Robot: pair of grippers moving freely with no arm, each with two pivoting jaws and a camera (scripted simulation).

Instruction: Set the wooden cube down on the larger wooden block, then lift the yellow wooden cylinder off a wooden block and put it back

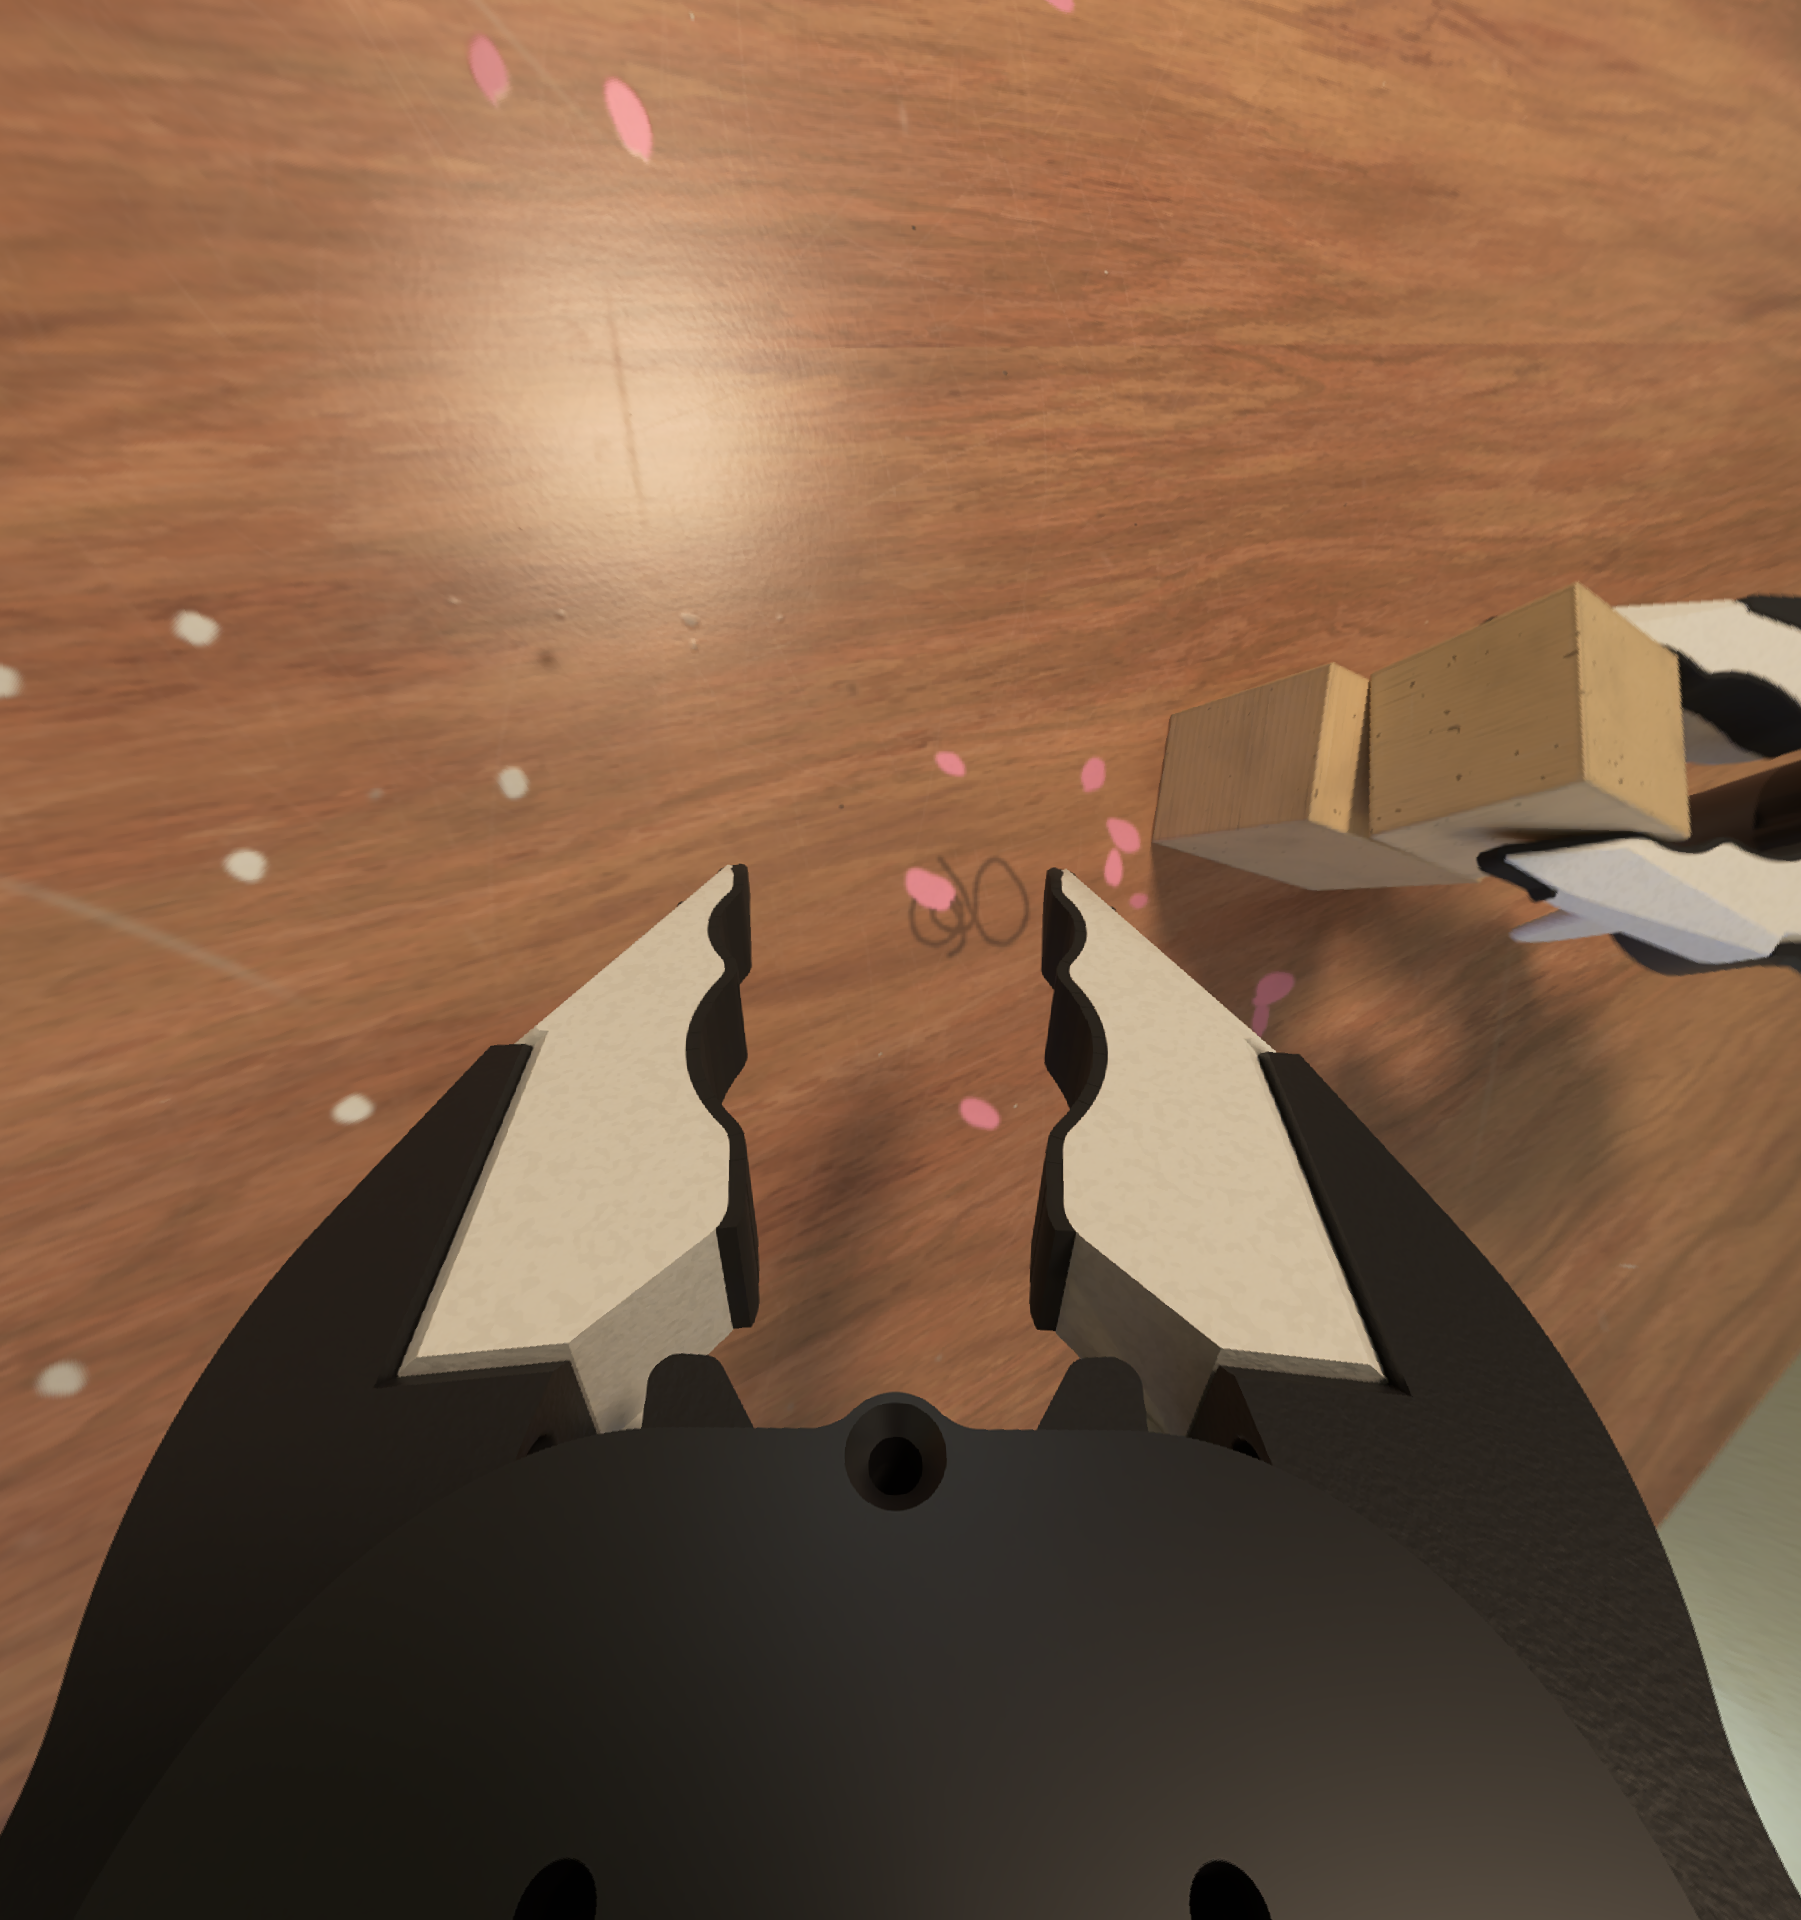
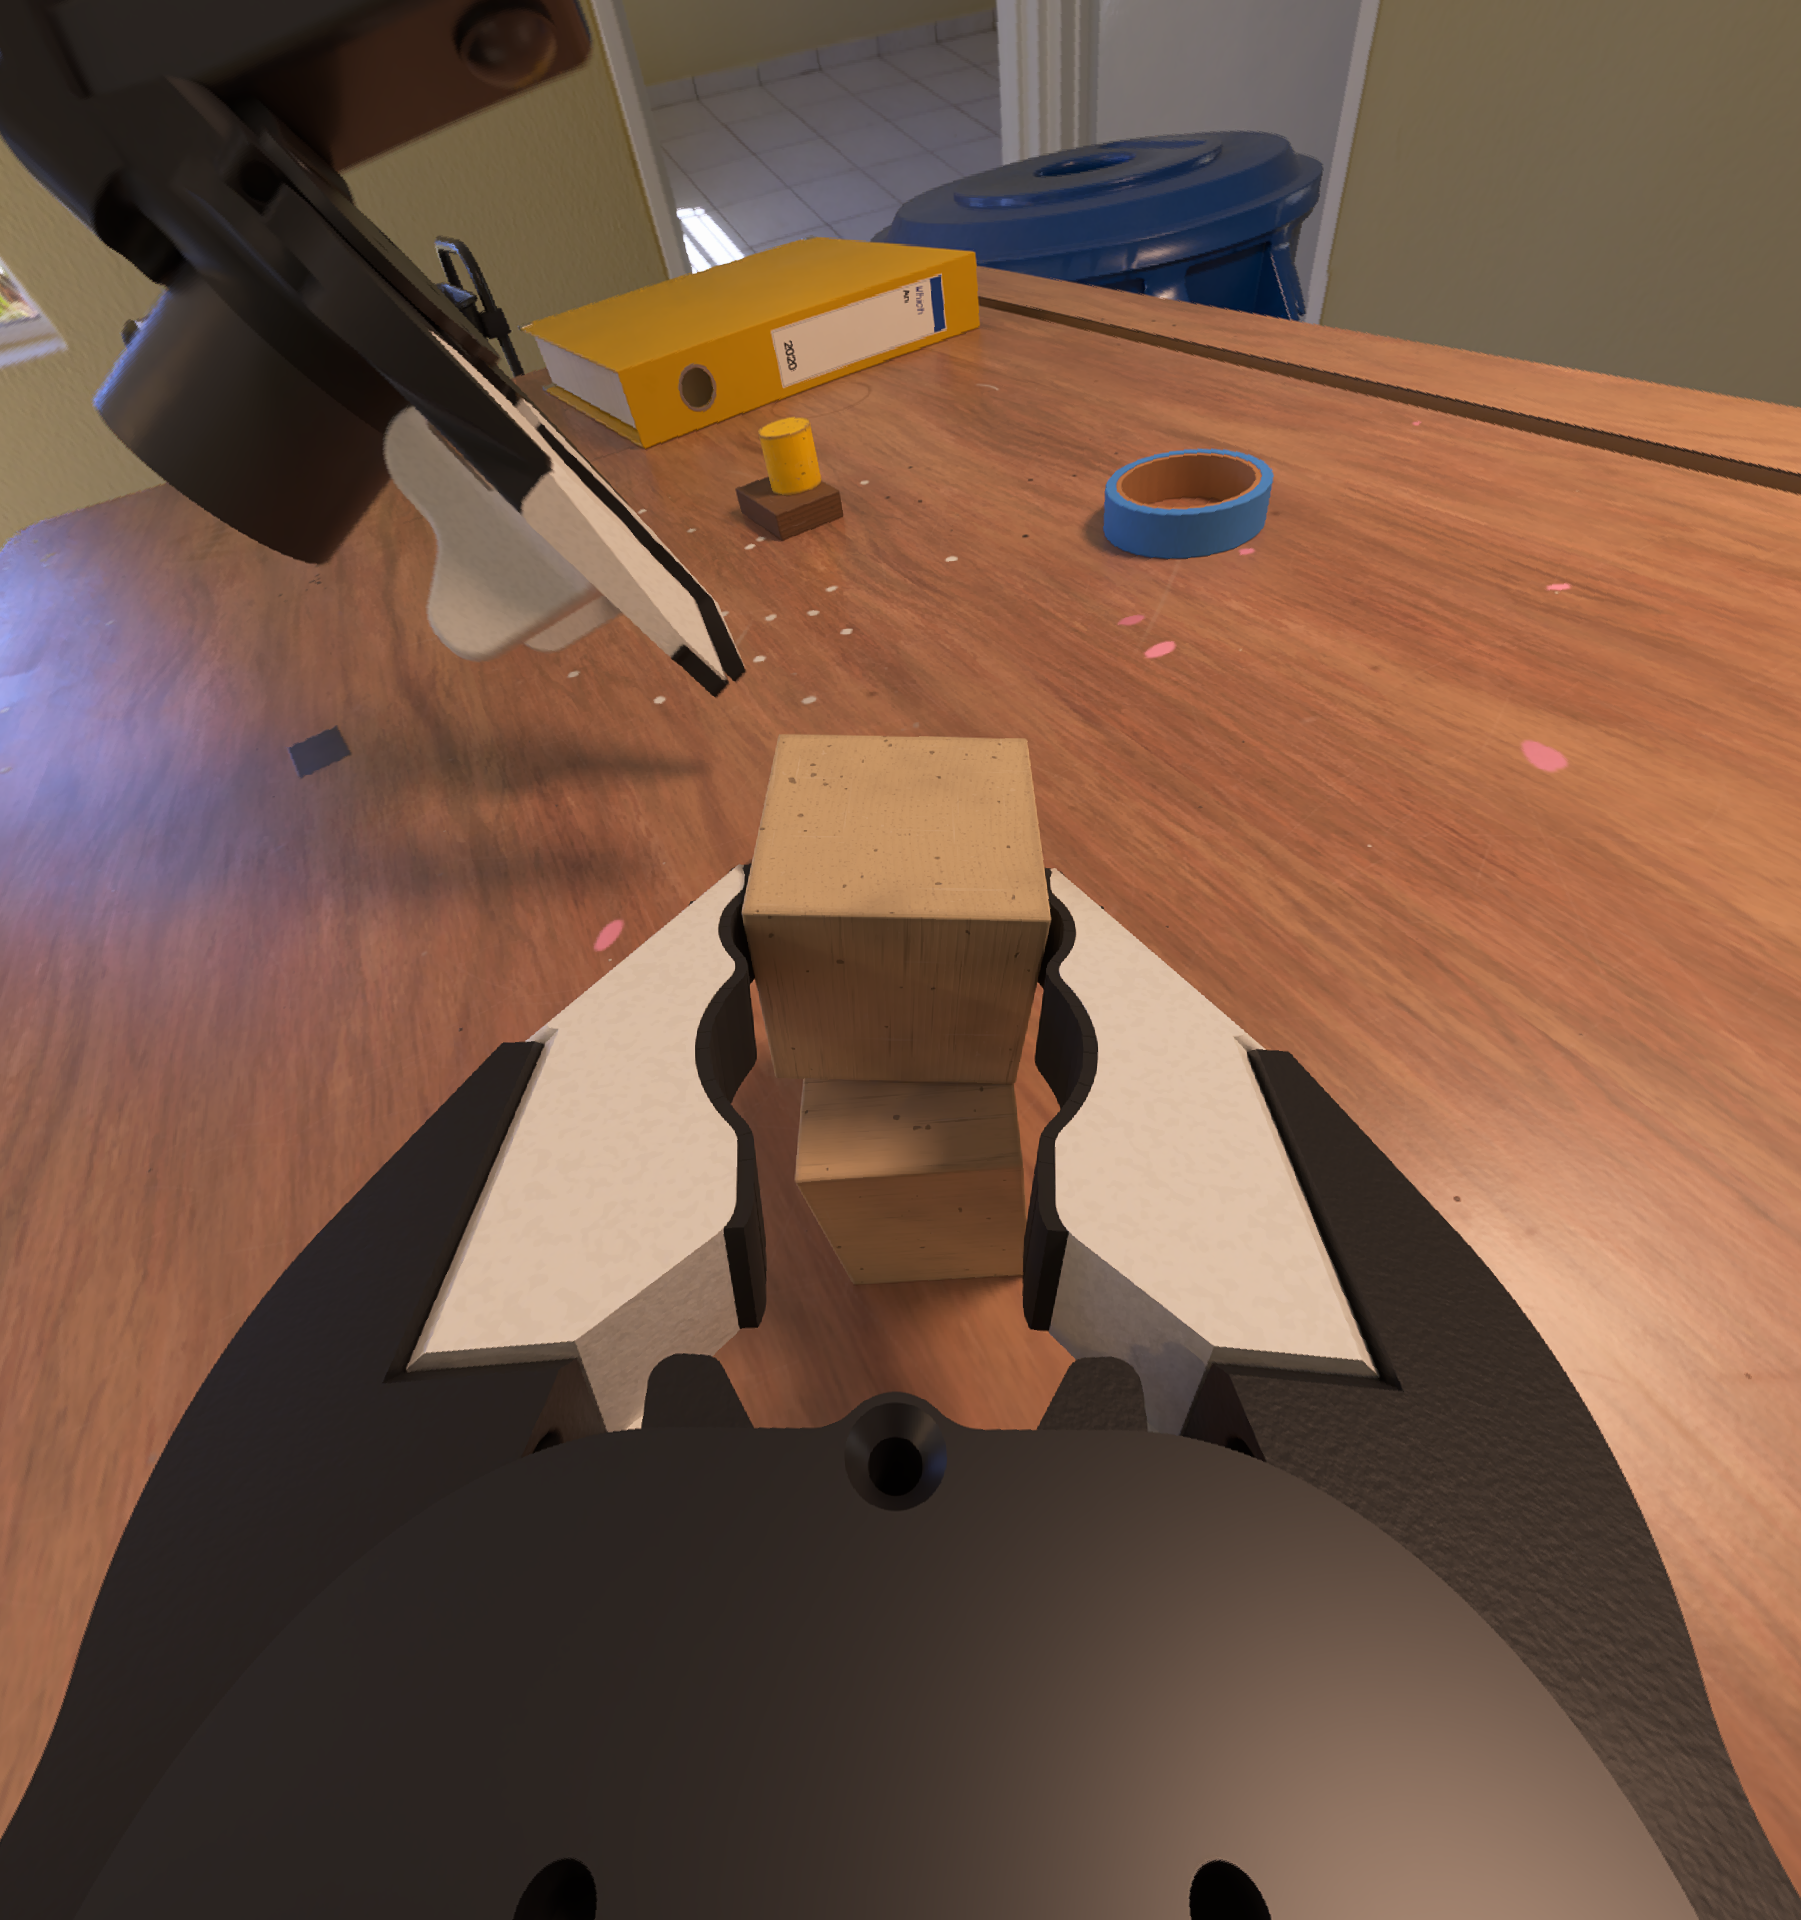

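Note:
My right gripper [image 2: 896, 904] is shut on a light wooden cube [image 2: 891, 831] and holds it above the table. A second light wooden block [image 2: 911, 1174] rests on the table just under and nearer than the cube. In the left wrist view the held cube [image 1: 1519, 727] hangs beside that block [image 1: 1260, 769], slightly higher. My left gripper [image 1: 896, 883] is open and empty above bare table; it also shows in the right wrist view [image 2: 709, 665]. Farther off, the yellow cylinder [image 2: 790, 455] stands upright on a small dark wooden block [image 2: 790, 509].
A yellow binder [image 2: 761, 322] lies behind the cylinder. A blue tape roll [image 2: 1187, 504] lies to the right. A blue bin [image 2: 1114, 208] stands beyond the table's far edge. Pink and white specks dot the wooden table [image 2: 1395, 883].

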